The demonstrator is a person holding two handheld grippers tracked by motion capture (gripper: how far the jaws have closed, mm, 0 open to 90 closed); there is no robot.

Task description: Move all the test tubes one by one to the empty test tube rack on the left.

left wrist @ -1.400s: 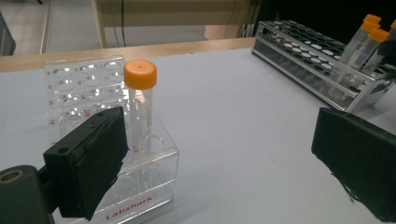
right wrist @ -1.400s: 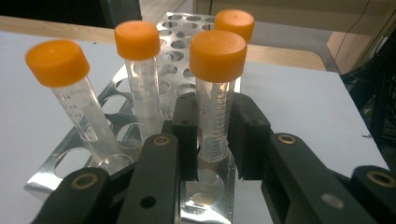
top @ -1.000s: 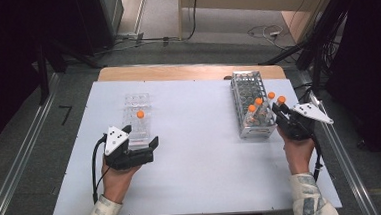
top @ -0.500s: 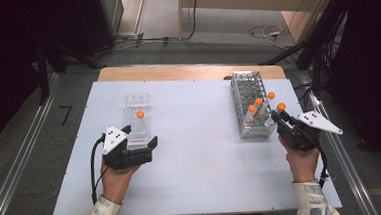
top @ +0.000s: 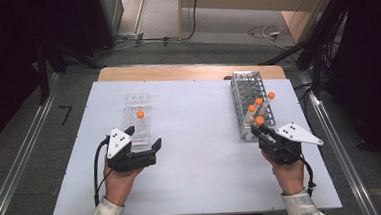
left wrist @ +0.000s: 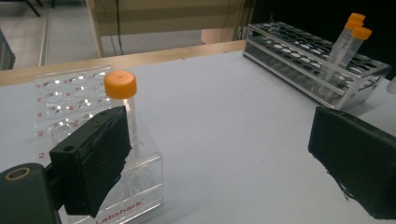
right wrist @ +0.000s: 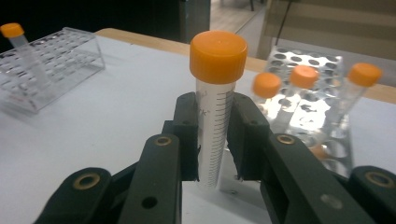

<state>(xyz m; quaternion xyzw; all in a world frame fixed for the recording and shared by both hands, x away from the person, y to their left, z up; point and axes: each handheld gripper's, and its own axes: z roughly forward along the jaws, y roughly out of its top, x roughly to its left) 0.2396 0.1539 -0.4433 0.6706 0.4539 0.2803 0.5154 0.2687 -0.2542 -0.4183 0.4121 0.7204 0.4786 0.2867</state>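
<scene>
High view, left gripper: rests at the near left of the table, jaws wide apart, nothing between them, just beside the near end of the clear rack.
High view, right gripper: at the near end of the metal rack on the right, clamped on an orange-capped tube.
Left gripper view, clear rack: one capped tube stands in it, behind the left jaw; jaws spread wide.
Left gripper view, metal rack: far right, two capped tubes leaning in it.
Right gripper view, tube: upright, pinched between both pads, cap above the jaws.
Right gripper view, background: three more capped tubes in the metal rack behind; clear rack far left.
</scene>
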